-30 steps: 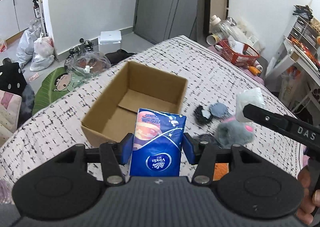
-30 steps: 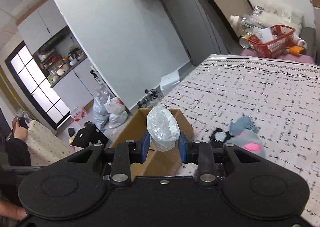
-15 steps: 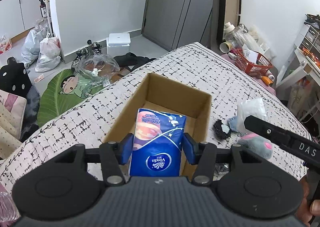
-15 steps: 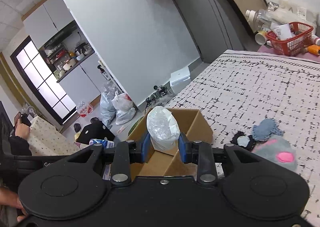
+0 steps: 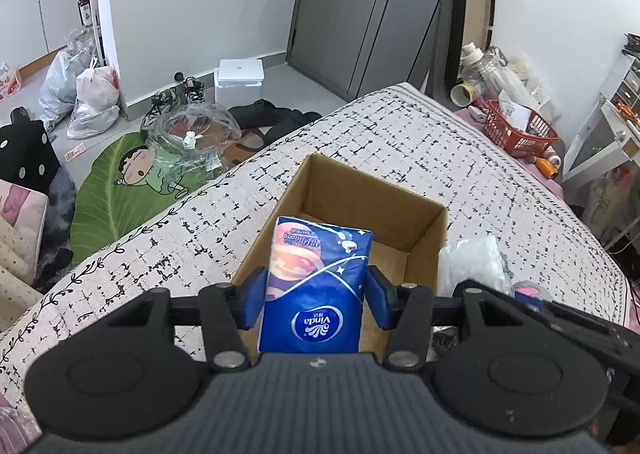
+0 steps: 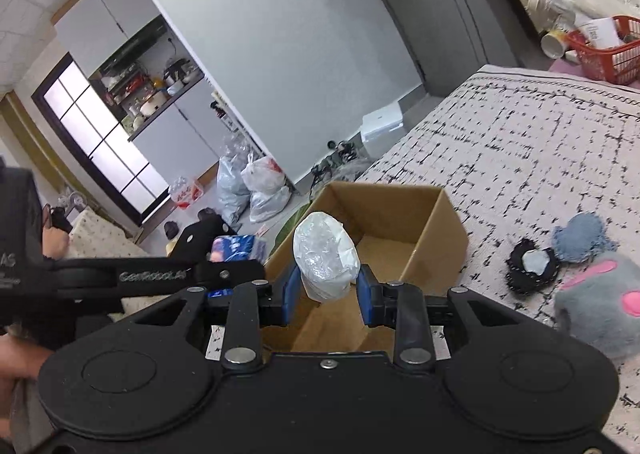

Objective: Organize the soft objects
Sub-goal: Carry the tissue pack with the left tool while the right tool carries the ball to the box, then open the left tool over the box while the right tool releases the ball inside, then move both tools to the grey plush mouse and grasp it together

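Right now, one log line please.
left tool: holds tissue pack | right tool: holds white bag | cardboard box: below both

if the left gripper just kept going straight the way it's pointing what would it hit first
Most likely the inside of the cardboard box. The left gripper, shut on the blue tissue pack, points down into the open box, so the pack's far end would probably meet the box floor first, though depth is hard to judge.

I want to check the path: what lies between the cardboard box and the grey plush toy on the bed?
In the right wrist view, between the cardboard box and the grey plush toy, lies bare bedspread, then a small black ring-shaped piece.
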The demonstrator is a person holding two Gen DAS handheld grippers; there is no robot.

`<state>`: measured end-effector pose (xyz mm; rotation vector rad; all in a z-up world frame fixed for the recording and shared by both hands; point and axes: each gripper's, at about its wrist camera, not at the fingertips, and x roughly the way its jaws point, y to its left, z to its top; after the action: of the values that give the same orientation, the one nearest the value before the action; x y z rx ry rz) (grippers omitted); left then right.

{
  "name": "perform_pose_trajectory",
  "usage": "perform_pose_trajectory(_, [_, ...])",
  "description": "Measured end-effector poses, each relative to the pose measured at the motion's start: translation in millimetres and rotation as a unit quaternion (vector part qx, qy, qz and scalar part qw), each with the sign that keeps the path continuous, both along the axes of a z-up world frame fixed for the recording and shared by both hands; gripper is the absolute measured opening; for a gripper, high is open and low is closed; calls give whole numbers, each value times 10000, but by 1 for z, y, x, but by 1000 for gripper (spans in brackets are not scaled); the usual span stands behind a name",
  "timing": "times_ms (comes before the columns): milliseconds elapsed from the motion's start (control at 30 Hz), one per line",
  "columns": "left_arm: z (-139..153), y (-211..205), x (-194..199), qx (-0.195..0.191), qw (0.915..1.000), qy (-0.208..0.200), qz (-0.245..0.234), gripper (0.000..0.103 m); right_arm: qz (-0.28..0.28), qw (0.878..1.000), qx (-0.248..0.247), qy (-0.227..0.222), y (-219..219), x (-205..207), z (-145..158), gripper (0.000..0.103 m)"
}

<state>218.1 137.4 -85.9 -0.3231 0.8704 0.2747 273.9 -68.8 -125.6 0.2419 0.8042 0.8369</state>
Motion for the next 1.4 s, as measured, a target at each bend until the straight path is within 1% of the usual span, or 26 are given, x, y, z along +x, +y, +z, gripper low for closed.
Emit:
perform_pose_trajectory(67, [-3,2,2,12,10000,46,11,53,75,10000,-43,14,4,-1,-2,30])
perform_pose_trajectory(167, [-7,3,4,180,9996,204,50,58,136,9998,-98,105,8,0,-5,30])
perform_pose_trajectory(333, [-9,10,-1,11,9996,232,169,61,239,9994,-112,235,11,-1,-6,33])
perform_pose_trajectory(400, [-7,9,-3,29,9995,229,202,61,319,9988,-154,327,13,-2,-6,44])
perform_pose_trajectory(433, [-6,9,-5,23,9995,227,205,61,319,9988,-148,339,12,-2,-5,52])
perform_pose_trajectory(467, [-5,8,-5,13,9995,227,210,61,298,9990,-134,313,11,-4,-3,56])
perform_pose_trajectory(533, [-2,6,-8,10,9995,231,211,61,224,9993,-100,288,6,-3,2,59])
perform_pose_trajectory(667, [4,-2,-13,74,9996,234,169,62,-48,9996,-62,289,-7,-2,14,72])
perform_pose_trajectory(700, [5,-5,-14,89,9995,241,159,65,-128,9994,-99,293,-11,-2,17,77])
perform_pose_trajectory(867, [16,-16,-22,128,9997,154,109,73,-346,9984,-327,312,-26,-6,26,86])
perform_pose_trajectory(900, [18,-18,-23,155,9997,148,98,76,-408,9979,-403,312,-30,-6,25,86])
perform_pose_trajectory(1000, [27,-26,-25,247,9996,61,84,79,-597,9960,-557,368,-41,-6,27,86])
perform_pose_trajectory(1167, [38,-41,-27,295,9996,17,39,80,-817,9946,-513,390,-61,-7,34,86])
perform_pose_trajectory(1400, [44,-62,-28,338,9994,-45,-63,81,-1145,9904,-519,571,-83,-2,31,85])
